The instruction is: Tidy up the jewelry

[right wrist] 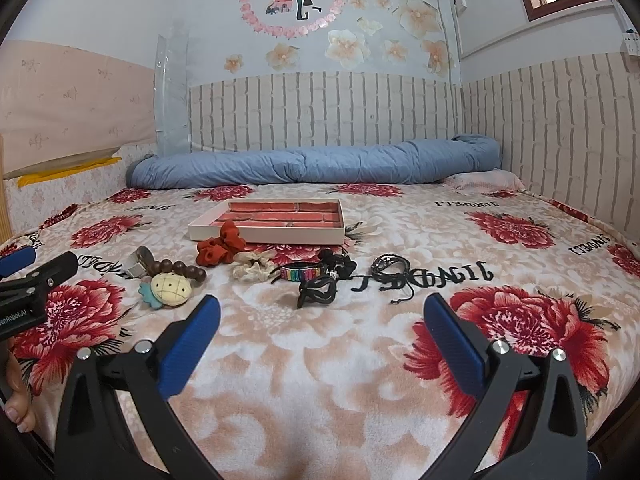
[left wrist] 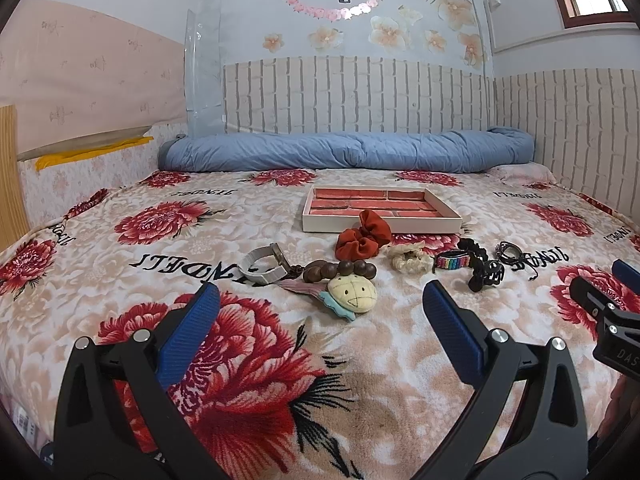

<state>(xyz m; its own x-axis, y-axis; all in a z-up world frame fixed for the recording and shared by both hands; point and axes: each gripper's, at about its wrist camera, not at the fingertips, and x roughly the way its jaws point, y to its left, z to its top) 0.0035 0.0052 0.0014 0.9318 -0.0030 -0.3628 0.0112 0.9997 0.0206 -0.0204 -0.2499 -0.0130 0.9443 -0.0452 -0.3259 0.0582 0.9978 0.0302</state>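
We log the left gripper (left wrist: 320, 304) spread wide, nothing between its ribbed blue pads; the right gripper (right wrist: 320, 314) likewise gapes empty. Both hover over the fleecy floral blanket (left wrist: 360, 360), with bare pile ahead of each.

Beyond lies a loose row: grey watch (left wrist: 266, 266), brown wooden beads (left wrist: 340, 270), cream plush charm (left wrist: 352, 294), red scrunchie (left wrist: 362, 240), cream scrunchie (left wrist: 410, 258), rainbow band (left wrist: 452, 260), black claw clip (right wrist: 318, 290), black cord bracelets (right wrist: 390, 266).

Behind them sits the shallow box (left wrist: 380, 225), brick-patterned inside, the red scrunchie touching its near wall.

Only the right view shows fingers (right wrist: 18, 408) at the left edge.
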